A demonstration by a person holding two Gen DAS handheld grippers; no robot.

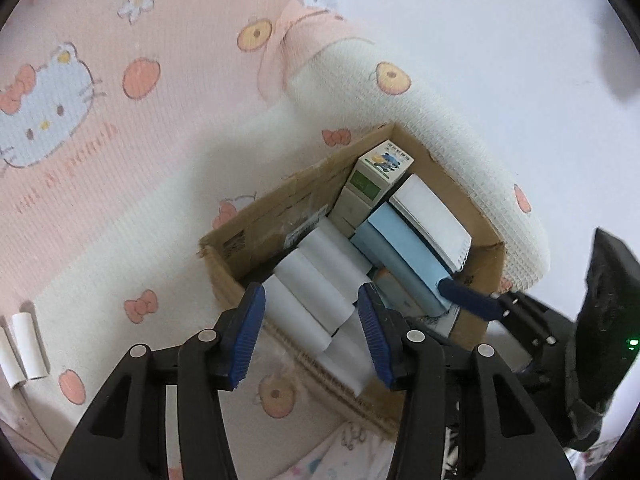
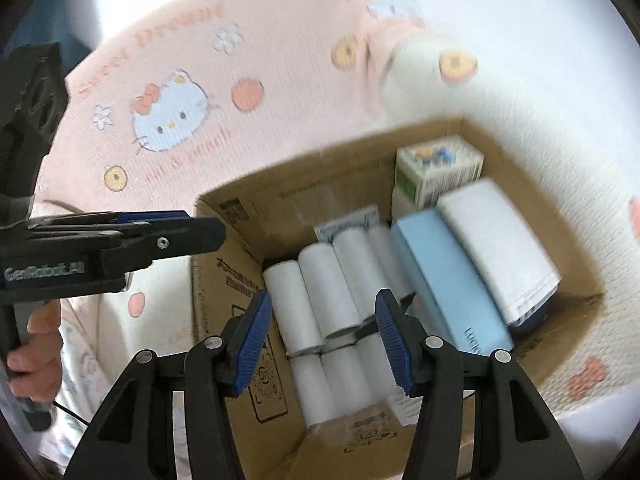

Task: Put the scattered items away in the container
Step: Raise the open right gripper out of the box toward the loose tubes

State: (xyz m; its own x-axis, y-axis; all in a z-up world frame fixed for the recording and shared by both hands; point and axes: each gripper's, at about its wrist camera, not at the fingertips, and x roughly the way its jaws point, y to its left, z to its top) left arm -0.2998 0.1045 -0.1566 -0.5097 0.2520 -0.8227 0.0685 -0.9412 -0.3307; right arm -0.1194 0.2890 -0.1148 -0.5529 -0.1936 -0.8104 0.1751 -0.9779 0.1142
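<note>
An open cardboard box (image 1: pixel 256 232) (image 2: pixel 248 208) sits on a Hello Kitty blanket (image 1: pixel 100 128). It holds several white paper rolls (image 1: pixel 320 276) (image 2: pixel 320 304), a light blue pack (image 1: pixel 404 256) (image 2: pixel 448 280), a white pack (image 1: pixel 432 216) (image 2: pixel 500 240) and small cartons (image 1: pixel 384 164) (image 2: pixel 440 168). My left gripper (image 1: pixel 311 332) is open and empty above the box's near rim. My right gripper (image 2: pixel 325 338) is open and empty over the rolls; it also shows in the left wrist view (image 1: pixel 472 300). Two white rolls (image 1: pixel 24 344) lie loose on the blanket at far left.
A rolled cream blanket edge (image 1: pixel 460 128) curves behind the box. The left gripper (image 2: pixel 120 236) reaches in from the left of the right wrist view, held by a hand (image 2: pixel 36 356). A white wall (image 1: pixel 500 20) lies beyond.
</note>
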